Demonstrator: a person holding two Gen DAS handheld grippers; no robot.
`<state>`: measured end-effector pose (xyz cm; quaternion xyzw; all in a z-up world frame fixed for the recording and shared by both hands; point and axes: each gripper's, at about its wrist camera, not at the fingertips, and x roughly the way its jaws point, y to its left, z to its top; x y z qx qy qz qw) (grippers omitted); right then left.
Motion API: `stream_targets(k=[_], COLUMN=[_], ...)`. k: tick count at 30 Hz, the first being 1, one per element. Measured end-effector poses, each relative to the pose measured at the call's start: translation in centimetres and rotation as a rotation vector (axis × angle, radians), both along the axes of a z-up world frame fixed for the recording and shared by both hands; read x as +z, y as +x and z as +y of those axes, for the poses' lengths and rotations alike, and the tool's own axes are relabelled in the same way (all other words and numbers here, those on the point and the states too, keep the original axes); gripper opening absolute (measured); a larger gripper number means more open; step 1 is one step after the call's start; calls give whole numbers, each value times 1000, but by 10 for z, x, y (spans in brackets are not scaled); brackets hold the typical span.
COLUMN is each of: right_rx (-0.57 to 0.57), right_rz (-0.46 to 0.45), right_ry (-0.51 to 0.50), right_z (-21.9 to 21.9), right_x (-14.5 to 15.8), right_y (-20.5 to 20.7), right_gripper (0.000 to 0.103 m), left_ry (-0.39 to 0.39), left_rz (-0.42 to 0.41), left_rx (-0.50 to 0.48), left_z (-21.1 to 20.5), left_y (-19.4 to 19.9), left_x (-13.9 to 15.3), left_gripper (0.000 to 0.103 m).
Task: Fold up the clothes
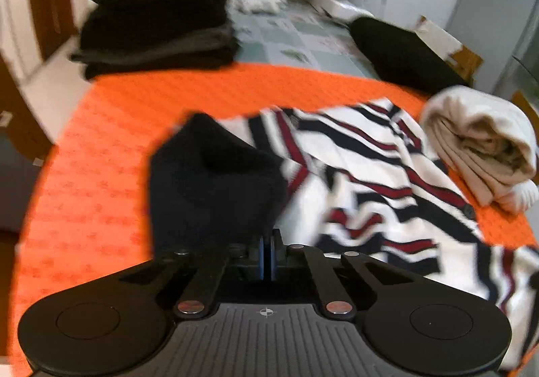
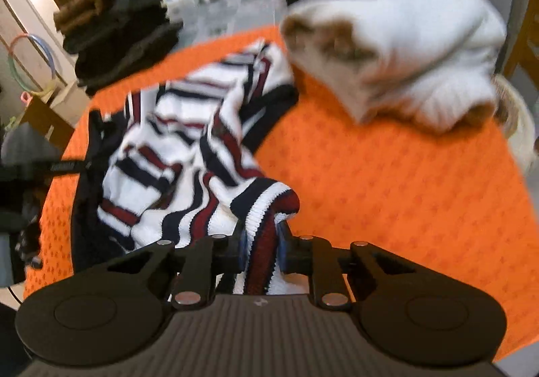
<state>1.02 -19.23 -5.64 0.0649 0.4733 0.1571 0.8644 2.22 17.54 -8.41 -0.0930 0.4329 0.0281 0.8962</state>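
The striped sweater (image 2: 188,155) at mid-frame was a soft ribbed knit in white, navy and dark red, with a plain black matt knit panel (image 1: 215,181). It lay on an orange tablecloth (image 2: 387,192) of textured woven cloth with a small raised pattern. The folded cream garment (image 2: 421,50) at upper right looked thick, fuzzy and ribbed. The right gripper (image 2: 261,242) and left gripper (image 1: 267,252) were matt black plastic with shiny metal pivot pins; the left one's pads (image 1: 262,257) were smooth blue. The dark clothes stack (image 1: 155,16) at upper left was dull cloth.
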Motion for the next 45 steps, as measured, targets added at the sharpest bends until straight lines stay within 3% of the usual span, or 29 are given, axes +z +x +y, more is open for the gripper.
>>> stream_targets(k=[6, 11, 12, 15, 17, 19, 21, 22, 26, 27, 35, 42, 45], right_rx=[-33, -97, -119, -146, -147, -145, -152, -158, -183, -189, -270, -366, -380], right_rz=[-63, -68, -64, -60, -48, -37, -40, -43, -53, -53, 19, 87, 93], right_ry=[-75, -147, -155, -188, -175, -166, -164, -164, -152, -145, -93, -31, -24], right_z=[-32, -71, -80, -99, -108, -110, -109, -108, -100, -97, -59, -9, 3], right_x=[31, 39, 36, 28, 23, 18, 17, 17, 18, 18, -8, -42, -47], right_y=[23, 45, 51, 64, 70, 72, 67, 63, 42, 34, -34, -98, -107], right_gripper=[19, 13, 6, 7, 8, 11, 22, 26, 59, 61, 64, 64, 64], left_ry=[0, -6, -7, -15, -22, -29, -14, -3, 38, 44, 98, 141, 137], left_rz=[41, 109, 124, 121, 91, 46, 14, 5, -23, -30, -16, 7, 13], left_rx=[103, 52, 37, 33, 53, 101, 144, 150, 106, 84, -125, -242, -278], left_z=[29, 16, 11, 7, 8, 17, 27, 32, 46, 49, 72, 88, 91], left_y=[-46, -92, -100, -113, -118, -122, -118, -113, -85, -77, -27, 5, 11], left_x=[23, 24, 24, 26, 29, 34, 37, 38, 35, 34, 5, -22, -30], left_gripper=[5, 5, 5, 7, 10, 32, 47, 48, 52, 55, 60, 62, 62])
